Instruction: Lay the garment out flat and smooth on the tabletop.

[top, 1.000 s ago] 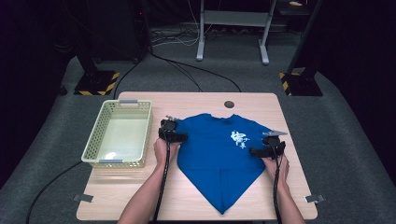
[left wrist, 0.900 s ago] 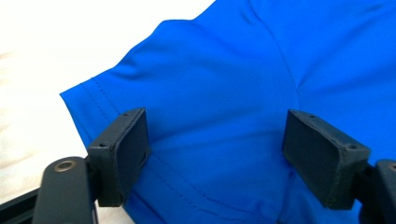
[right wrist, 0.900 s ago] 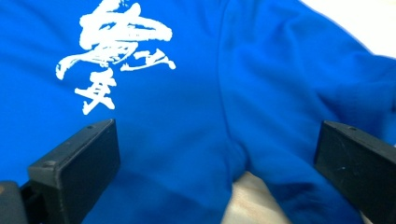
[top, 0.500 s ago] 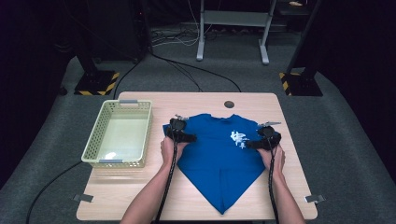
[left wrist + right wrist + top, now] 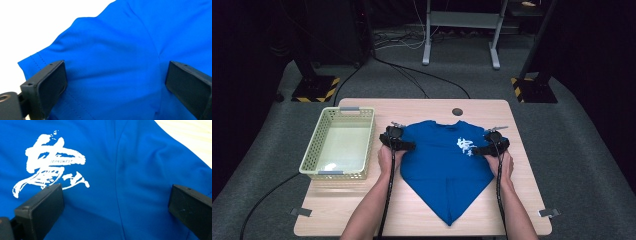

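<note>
Closest to me, my two hands hold the tongs over a bright blue cloth T-shirt (image 5: 444, 170) lying flat on the pale wooden table (image 5: 522, 200), its pointed end toward me. My left gripper (image 5: 113, 82) and right gripper (image 5: 116, 205) both have jaws spread wide, gripping nothing, just above the shirt's two sides, near its white painted writing (image 5: 48, 162). Further left sits a cream plastic basket (image 5: 312, 165)
</note>
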Motion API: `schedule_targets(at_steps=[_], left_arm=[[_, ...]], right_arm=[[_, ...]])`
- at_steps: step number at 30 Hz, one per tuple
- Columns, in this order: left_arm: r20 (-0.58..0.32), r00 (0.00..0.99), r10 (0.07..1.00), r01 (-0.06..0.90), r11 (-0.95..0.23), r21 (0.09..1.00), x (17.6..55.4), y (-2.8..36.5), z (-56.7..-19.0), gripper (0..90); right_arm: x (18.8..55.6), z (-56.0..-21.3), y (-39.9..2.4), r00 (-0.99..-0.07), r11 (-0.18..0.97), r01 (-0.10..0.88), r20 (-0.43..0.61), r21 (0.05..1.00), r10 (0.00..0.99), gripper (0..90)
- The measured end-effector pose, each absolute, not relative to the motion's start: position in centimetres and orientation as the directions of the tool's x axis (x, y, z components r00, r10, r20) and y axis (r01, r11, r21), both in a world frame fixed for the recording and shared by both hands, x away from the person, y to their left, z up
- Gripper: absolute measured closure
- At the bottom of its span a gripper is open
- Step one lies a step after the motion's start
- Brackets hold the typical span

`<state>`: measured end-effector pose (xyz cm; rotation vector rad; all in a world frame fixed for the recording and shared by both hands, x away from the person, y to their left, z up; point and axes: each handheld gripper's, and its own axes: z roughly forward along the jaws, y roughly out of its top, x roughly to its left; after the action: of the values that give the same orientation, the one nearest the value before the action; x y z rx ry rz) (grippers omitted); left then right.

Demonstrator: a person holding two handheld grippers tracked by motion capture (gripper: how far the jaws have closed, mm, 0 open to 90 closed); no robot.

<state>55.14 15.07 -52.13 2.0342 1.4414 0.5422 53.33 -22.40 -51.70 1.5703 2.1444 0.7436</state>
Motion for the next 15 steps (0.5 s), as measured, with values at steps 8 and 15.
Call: schedule_targets(at_steps=[8,15], left_arm=[[-0.037,0.318,0.947,0.709,-0.212,0.672,55.1,15.5,-51.6,0.0],[-0.102,0.442,0.891,0.608,-0.214,0.764,50.6,14.4,-47.2,0.0]], right_arm=[[53.7,-51.5,-22.5,-0.300,0.220,0.747,0.022,0.628,0.954,0.0],[49.9,-49.3,-22.0,-0.369,0.231,0.673,0.049,0.703,0.928,0.0]])
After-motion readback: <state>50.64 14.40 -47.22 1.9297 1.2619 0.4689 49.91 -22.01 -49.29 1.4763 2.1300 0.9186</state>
